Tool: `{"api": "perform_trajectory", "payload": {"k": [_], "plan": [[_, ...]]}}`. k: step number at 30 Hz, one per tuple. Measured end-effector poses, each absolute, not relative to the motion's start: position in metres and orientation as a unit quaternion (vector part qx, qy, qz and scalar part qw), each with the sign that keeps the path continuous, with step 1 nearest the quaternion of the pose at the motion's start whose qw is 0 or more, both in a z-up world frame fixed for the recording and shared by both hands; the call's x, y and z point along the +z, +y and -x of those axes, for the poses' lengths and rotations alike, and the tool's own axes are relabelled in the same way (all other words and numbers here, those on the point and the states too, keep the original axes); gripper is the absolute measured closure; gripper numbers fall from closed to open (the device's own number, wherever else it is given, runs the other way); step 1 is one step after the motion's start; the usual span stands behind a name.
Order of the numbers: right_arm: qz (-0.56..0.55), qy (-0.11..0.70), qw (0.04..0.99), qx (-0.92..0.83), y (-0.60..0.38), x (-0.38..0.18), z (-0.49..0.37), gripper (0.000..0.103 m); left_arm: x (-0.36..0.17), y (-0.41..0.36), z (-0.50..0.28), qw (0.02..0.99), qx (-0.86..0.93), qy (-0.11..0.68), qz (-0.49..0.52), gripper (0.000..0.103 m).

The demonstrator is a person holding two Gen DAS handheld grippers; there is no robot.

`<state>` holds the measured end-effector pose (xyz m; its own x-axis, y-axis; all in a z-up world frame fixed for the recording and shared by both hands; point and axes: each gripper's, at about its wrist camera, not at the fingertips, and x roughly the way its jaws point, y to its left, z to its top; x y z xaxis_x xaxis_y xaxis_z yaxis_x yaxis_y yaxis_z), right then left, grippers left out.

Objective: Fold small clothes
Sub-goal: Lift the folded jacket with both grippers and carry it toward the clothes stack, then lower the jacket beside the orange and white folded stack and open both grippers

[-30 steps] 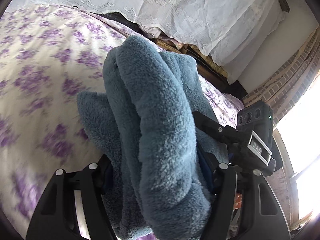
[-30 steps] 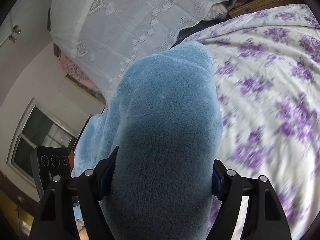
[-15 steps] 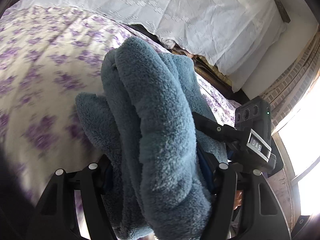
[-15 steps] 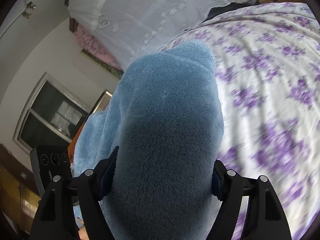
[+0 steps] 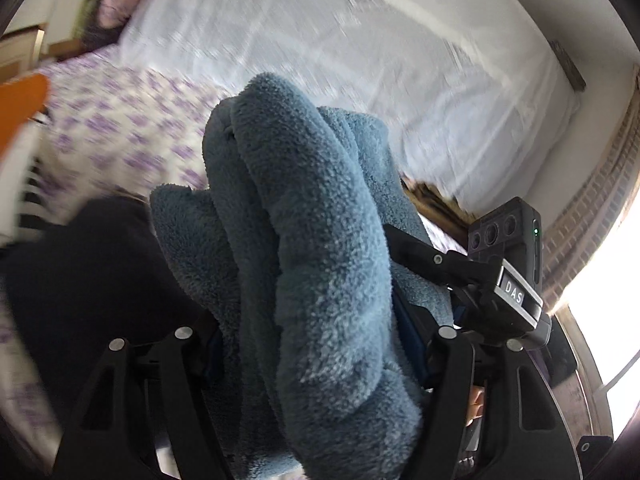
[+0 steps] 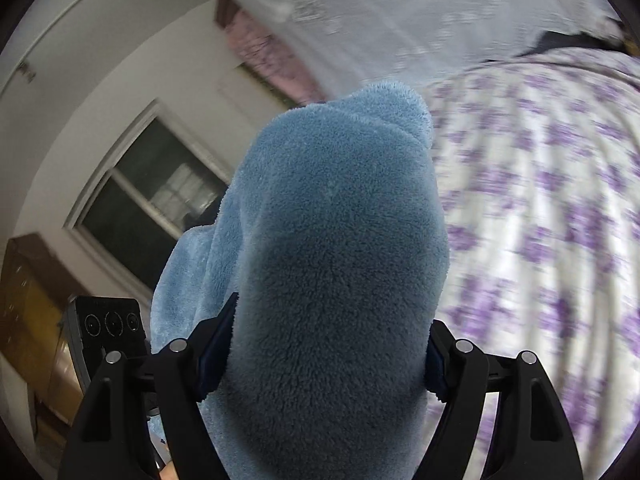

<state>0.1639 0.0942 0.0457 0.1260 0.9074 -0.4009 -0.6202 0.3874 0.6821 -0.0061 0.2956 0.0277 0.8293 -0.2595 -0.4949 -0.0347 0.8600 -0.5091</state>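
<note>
Your left gripper (image 5: 316, 344) is packed with bunched blue fleece (image 5: 312, 240), blocking the way straight ahead. The right gripper (image 5: 500, 280) crowds just to its right, and a dark mass (image 5: 84, 280) sits near left. Only the floral bedspread (image 6: 552, 208) at far right lies open; the white lace cover (image 5: 360, 64) rises behind.

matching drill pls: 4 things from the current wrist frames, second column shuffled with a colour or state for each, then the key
1. fleece garment
2. bedsheet
3. left gripper
4. window

A. white with purple flowers
B. dark panes, pale frame
C. blue, bunched and fluffy
D. shut on the cloth

Pairs: 1-C, 2-A, 3-D, 4-B
</note>
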Motion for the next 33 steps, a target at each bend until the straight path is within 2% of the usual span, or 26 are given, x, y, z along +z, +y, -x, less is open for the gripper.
{"api": "perform_trajectory", "payload": {"k": [8, 17, 20, 21, 22, 24, 31, 33], "plan": [[-0.134, 0.409, 0.690, 0.582, 0.184, 0.070, -0.141, 0.024, 0.045, 0.357, 0.059, 0.926, 0.008, 0.249, 0.283, 0.034], [-0.078, 0.450, 0.676, 0.579, 0.239, 0.043, -0.137, 0.024, 0.005, 0.402, 0.059, 0.899, 0.036, 0.285, 0.331, 0.032], [-0.046, 0.483, 0.673, 0.559, 0.250, 0.012, -0.146, 0.023, -0.034, 0.414, 0.041, 0.875, 0.052, 0.329, 0.352, 0.019], [-0.044, 0.490, 0.667, 0.559, 0.252, 0.002, -0.149, 0.020, -0.049, 0.418, 0.037, 0.864, 0.054, 0.338, 0.368, 0.013], [-0.052, 0.498, 0.657, 0.564, 0.252, -0.008, -0.154, 0.018, -0.056, 0.421, 0.036, 0.861, 0.049, 0.337, 0.378, 0.012], [-0.085, 0.510, 0.633, 0.576, 0.249, -0.024, -0.161, 0.015, -0.055, 0.419, 0.034, 0.869, 0.050, 0.337, 0.359, 0.011], [-0.086, 0.502, 0.637, 0.579, 0.243, -0.023, -0.156, 0.014, -0.053, 0.401, 0.032, 0.883, 0.079, 0.326, 0.329, 0.007], [-0.081, 0.502, 0.640, 0.577, 0.244, -0.023, -0.156, 0.011, -0.052, 0.399, 0.035, 0.880, 0.077, 0.329, 0.334, 0.007]]}}
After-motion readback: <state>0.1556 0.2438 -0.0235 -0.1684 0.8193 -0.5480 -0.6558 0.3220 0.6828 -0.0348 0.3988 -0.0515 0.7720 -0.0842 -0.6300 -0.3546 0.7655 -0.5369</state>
